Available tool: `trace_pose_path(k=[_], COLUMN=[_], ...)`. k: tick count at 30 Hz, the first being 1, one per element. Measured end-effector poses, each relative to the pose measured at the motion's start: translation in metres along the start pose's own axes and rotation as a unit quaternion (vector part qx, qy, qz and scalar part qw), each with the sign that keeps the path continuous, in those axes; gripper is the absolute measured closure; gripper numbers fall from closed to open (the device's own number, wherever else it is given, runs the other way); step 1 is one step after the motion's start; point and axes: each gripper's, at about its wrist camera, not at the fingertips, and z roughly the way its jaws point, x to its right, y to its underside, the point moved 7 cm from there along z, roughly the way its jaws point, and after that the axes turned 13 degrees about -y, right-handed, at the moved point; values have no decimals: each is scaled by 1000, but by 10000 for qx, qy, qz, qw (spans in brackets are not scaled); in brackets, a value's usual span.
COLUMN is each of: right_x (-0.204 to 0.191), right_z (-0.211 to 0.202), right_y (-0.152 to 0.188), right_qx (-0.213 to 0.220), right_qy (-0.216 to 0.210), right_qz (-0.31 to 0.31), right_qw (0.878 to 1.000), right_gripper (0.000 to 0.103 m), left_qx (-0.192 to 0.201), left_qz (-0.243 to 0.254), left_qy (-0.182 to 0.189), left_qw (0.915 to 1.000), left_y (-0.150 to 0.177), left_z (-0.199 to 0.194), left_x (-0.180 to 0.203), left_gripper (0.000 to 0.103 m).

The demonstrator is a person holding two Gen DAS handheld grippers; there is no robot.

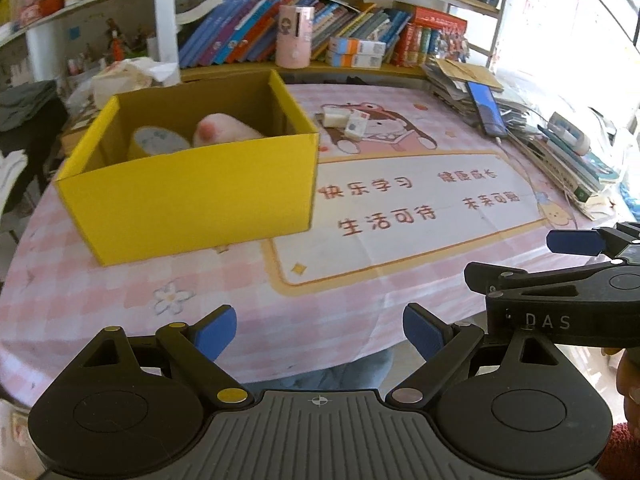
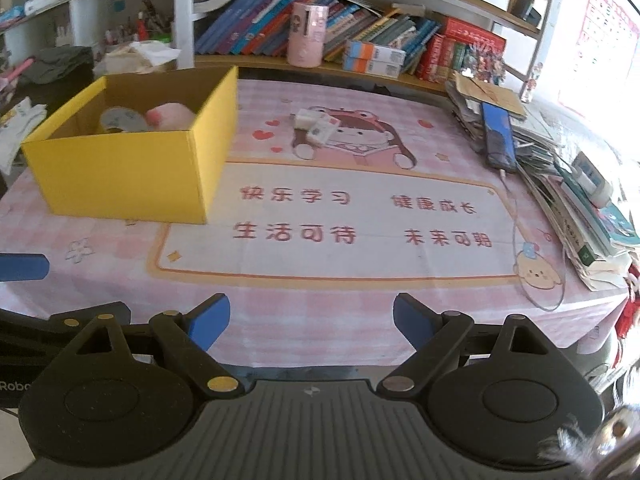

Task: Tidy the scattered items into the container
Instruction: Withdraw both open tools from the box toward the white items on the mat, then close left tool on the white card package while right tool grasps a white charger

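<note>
Right wrist view: my right gripper (image 2: 311, 326) fingers stand apart, empty, as do the left's (image 1: 319, 334); two small white boxes (image 2: 314, 124) lie far ahead, right of the yellow container (image 2: 120, 168)

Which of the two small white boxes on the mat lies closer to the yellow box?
The plain white one, left of the one with the red mark.

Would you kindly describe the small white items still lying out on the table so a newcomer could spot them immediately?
Start at the open yellow box on the pink checked tablecloth. To its right, on the printed cartoon child's hat, lie two small white packets, touching each other. Nothing else lies loose on the middle of the cloth; the books are stacked along the edge.
</note>
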Motion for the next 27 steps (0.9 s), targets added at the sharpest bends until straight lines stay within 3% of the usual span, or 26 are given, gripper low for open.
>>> trace_pose_path(k=[12,21,27], right_x=[65,104,136], right_z=[16,52,81], right_y=[-16,-39,-71], right_qx=[-34,-94,-199], right_qy=[403,283,13], right_qz=[347,287,79], right_qw=[9986,9991,9998], right_gripper=[14,14,14], left_qx=[-19,225,169], left_qz=[451,998,839], left_qy=[405,641,430], left_qw=[9982,9927,9954], left_y=[-32,-58,-91], left_z=[37,62,89], left_x=[56,108,130], left_gripper=[11,11,11])
